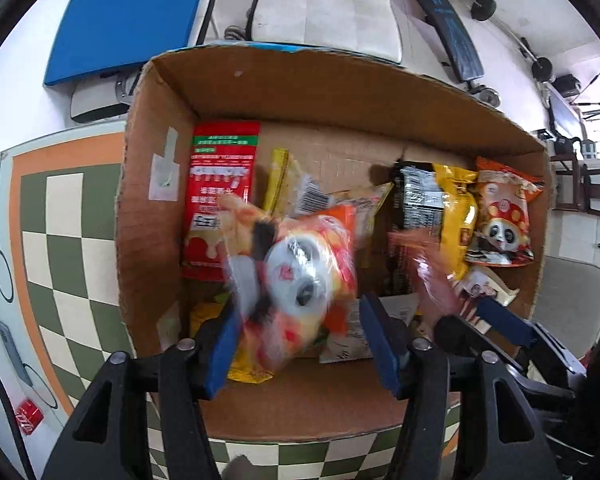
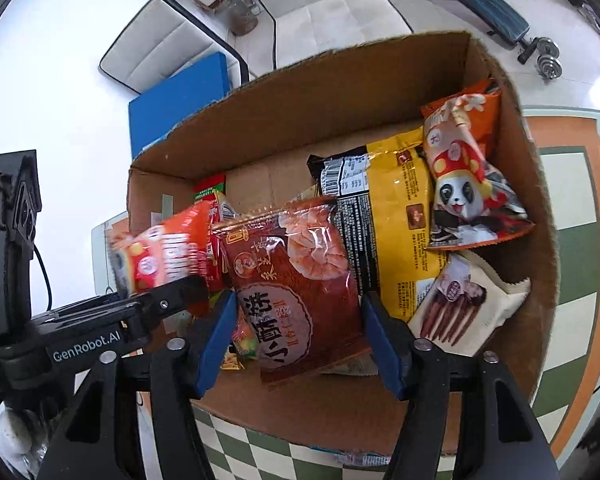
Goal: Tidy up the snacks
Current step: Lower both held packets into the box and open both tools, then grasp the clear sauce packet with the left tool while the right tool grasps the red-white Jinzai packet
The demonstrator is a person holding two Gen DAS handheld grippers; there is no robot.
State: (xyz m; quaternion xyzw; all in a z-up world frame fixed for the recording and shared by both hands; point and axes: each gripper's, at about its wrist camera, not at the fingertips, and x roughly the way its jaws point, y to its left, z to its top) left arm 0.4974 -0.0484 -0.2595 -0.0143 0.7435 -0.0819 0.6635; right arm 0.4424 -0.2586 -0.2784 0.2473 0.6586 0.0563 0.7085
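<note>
Both tools hang over an open cardboard box (image 1: 160, 216) standing on the checkered worktop (image 1: 60, 216).

The left tool (image 1: 296, 344) has its jaws parted, an orange panda-print snack bag (image 1: 296, 276) blurred between them; whether the pads touch it I cannot tell.

The right tool (image 2: 298, 336) is likewise parted around a red-brown pastry packet (image 2: 296, 280) with a clear window and white lettering; its pads stand clear of the edges.

Along the box's right wall lie a second panda bag (image 2: 464, 184), a yellow-and-black packet (image 2: 396, 220) and a cream biscuit-stick wrapper (image 2: 460, 300).
</note>
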